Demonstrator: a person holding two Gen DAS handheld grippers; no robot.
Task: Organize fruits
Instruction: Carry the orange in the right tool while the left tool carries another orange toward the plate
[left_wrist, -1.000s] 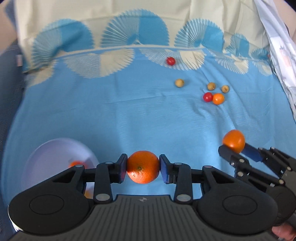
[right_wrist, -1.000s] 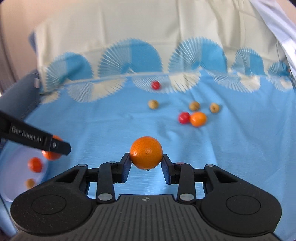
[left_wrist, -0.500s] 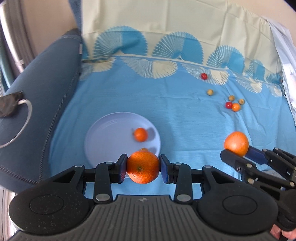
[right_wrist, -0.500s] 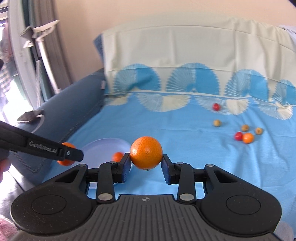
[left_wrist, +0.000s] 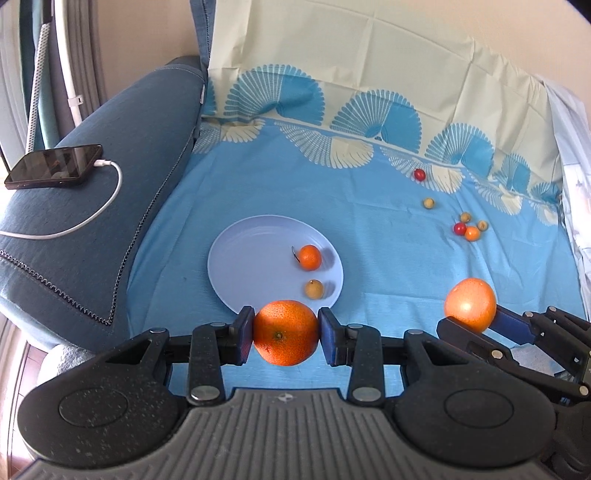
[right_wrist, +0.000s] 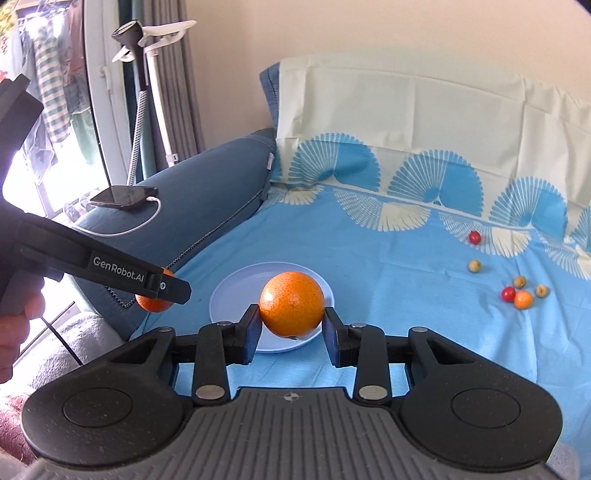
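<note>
A large round orange (left_wrist: 285, 332) is pinched between the blue-padded jaws of the left gripper (left_wrist: 284, 334), which is held just in front of the near rim of a round pale-blue plate (left_wrist: 255, 266). A second large round orange (right_wrist: 291, 304) is clamped the same way in the jaws of the right gripper (right_wrist: 291, 325); in the left wrist view this gripper is seen at the lower right, well to the right of the plate.

The plate lies on a bright blue bedsheet with a cream fan pattern (left_wrist: 369, 206), spread over a sofa. On the plate two fruits are seen: a small stemmed mandarin (left_wrist: 309, 257) and, nearer the rim, a small tan round fruit (left_wrist: 314, 288); they are apart.

Further back on the sheet, well away from the plate, a loose group of small fruits is scattered: a red cherry-like fruit (left_wrist: 419, 174), a tan fruit (left_wrist: 428, 203), and a cluster of red, orange and tan ones (left_wrist: 469, 229).

On the dark blue sofa arm (left_wrist: 122, 155) a black smartphone (left_wrist: 53, 166) is lying with a white cable (left_wrist: 107, 199) plugged in.
</note>
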